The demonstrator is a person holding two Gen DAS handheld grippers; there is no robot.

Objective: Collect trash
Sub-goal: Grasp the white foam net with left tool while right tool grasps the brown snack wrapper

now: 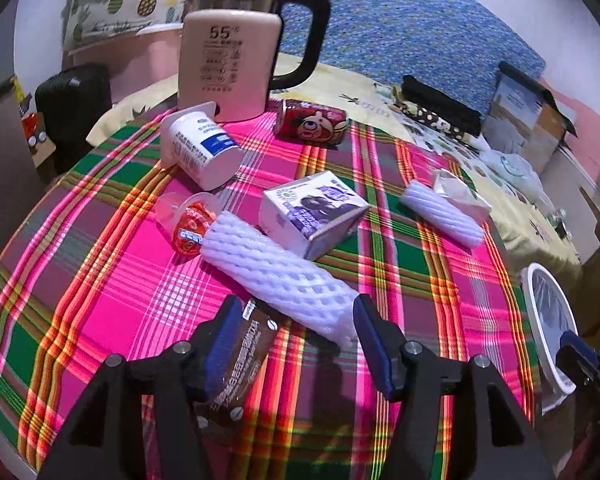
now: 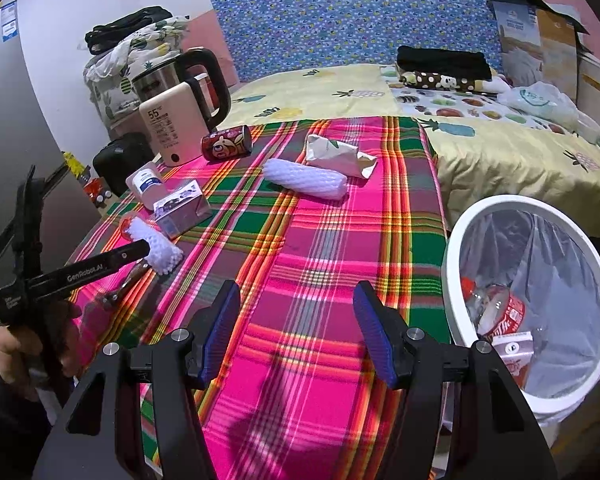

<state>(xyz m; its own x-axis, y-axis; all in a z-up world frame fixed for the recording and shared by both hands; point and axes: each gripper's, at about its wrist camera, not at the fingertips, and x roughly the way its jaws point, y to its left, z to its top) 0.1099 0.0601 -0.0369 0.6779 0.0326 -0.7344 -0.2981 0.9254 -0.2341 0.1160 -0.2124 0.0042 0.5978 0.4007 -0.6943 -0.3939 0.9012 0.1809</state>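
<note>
My left gripper [image 1: 296, 320] stands open low over the plaid tablecloth [image 1: 100, 300]. A brown wrapper [image 1: 244, 364] lies against its left finger, and the near end of a white foam net [image 1: 276, 272] lies between the fingers, not pressed by the pads. Beyond it are a red jelly cup [image 1: 190, 224], a small purple carton [image 1: 312, 212], a white yogurt pot [image 1: 196, 148], a red can [image 1: 312, 122], a second foam net [image 1: 444, 216] and crumpled paper [image 1: 456, 192]. My right gripper [image 2: 296, 312] is open over bare cloth, left of the white bin [image 2: 460, 240].
A beige cup [image 1: 228, 64] and a steel kettle [image 1: 256, 12] stand at the table's far edge. The lined bin holds a crushed bottle [image 2: 496, 308]. A bed [image 2: 500, 152] with folded clothes lies behind the table. A hand [image 2: 12, 352] holds the left gripper.
</note>
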